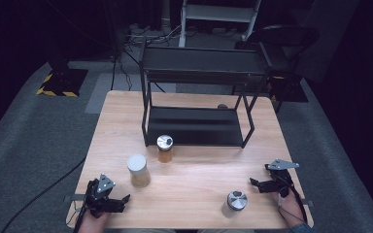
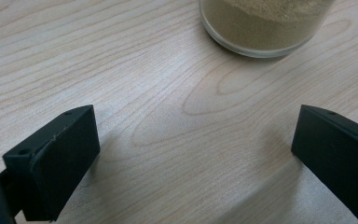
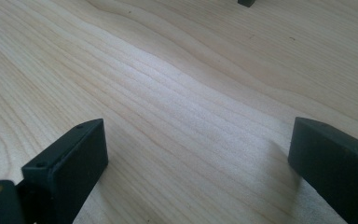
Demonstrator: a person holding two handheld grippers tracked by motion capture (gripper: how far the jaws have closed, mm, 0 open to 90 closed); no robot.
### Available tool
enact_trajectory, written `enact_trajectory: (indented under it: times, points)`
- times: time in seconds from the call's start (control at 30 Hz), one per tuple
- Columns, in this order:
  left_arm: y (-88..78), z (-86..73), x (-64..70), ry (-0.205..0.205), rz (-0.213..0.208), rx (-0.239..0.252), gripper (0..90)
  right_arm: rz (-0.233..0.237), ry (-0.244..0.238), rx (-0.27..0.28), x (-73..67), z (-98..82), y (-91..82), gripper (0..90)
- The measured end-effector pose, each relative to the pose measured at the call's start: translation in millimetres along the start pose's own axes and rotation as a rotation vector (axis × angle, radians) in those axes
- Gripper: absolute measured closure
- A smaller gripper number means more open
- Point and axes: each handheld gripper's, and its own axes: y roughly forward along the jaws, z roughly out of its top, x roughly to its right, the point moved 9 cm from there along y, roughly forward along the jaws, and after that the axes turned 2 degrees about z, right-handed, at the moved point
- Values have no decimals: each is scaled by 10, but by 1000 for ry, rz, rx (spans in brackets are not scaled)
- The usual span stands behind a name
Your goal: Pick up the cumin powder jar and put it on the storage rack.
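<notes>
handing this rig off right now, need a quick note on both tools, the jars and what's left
Left tool: open, holding nothing, low at the near left corner of the table, aimed at the white-lidded jar of tan powder.
Right tool: open, holding nothing, at the near right edge.
Jars: the white-lidded one stands left of centre; the amber jar stands just in front of the black rack; the silver-lidded jar stands near the front, left of the right tool.
Done: nothing is on the rack.
Left: probably all three jars go onto the rack; the white-lidded one looks the easiest first pick.
</notes>
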Motion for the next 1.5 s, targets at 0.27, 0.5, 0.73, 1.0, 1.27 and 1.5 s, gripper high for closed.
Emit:
enact_trajectory:
  times: [0.27,0.5,0.73,1.0,1.27,1.5]
  points:
    - [-17,-14,2,-11,3,-2,9,0,0,0,0,0,0,45]
    - [-87,-22,-30,-27,-18,-15,41,0,0,0,0,0,0,45]
    - [-300,73,2,-8,-8,19,44,0,0,0,0,0,0,45]
    - [-579,289,49,14,-31,63,51,0,0,0,0,0,0,45]
    - [-646,470,140,51,-40,60,54,0,0,0,0,0,0,45]
    - [-633,580,153,66,-51,58,54,0,0,0,0,0,0,45]
